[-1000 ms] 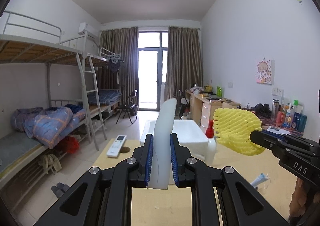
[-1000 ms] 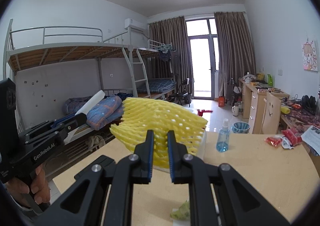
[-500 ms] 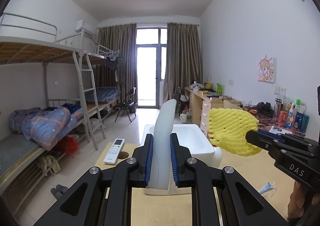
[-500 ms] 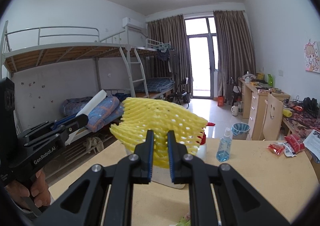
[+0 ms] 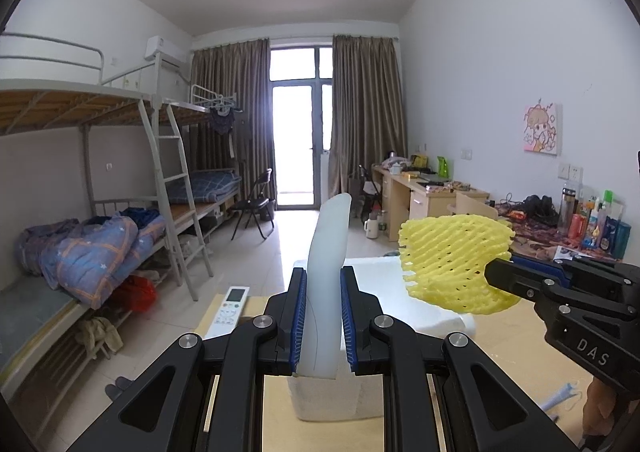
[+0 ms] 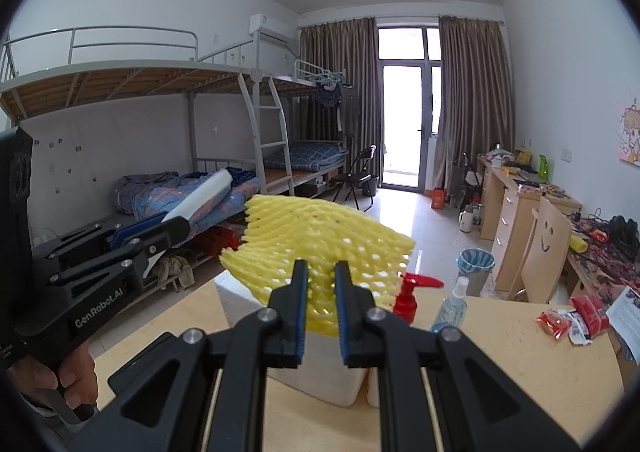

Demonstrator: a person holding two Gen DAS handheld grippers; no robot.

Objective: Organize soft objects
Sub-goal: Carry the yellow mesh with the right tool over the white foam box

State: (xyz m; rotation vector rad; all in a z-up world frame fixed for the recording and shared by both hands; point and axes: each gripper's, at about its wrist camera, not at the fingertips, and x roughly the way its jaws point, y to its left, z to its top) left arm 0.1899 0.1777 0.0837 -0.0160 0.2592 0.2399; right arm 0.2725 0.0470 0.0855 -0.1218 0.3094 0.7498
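Observation:
My left gripper (image 5: 323,292) is shut on a white foam sheet (image 5: 326,252) that stands upright between its blue pads. It also shows in the right wrist view (image 6: 200,197), held by the left gripper (image 6: 176,228). My right gripper (image 6: 321,280) is shut on a yellow foam net (image 6: 316,240); the net also shows in the left wrist view (image 5: 452,264), held by the right gripper (image 5: 492,272). Both are held above a white foam box (image 5: 384,292) on the wooden table; the box also shows under the net in the right wrist view (image 6: 320,380).
A white remote (image 5: 230,310) lies at the table's left far corner. A red pump bottle (image 6: 408,300) and a clear spray bottle (image 6: 452,308) stand behind the box. Snack packets (image 6: 572,316) lie at the right. A bunk bed (image 6: 160,131) and desks (image 5: 424,195) line the room.
Both grippers have moved forward and toward the white box, which now looks closer and sits under both held pieces. Both grips stay shut.

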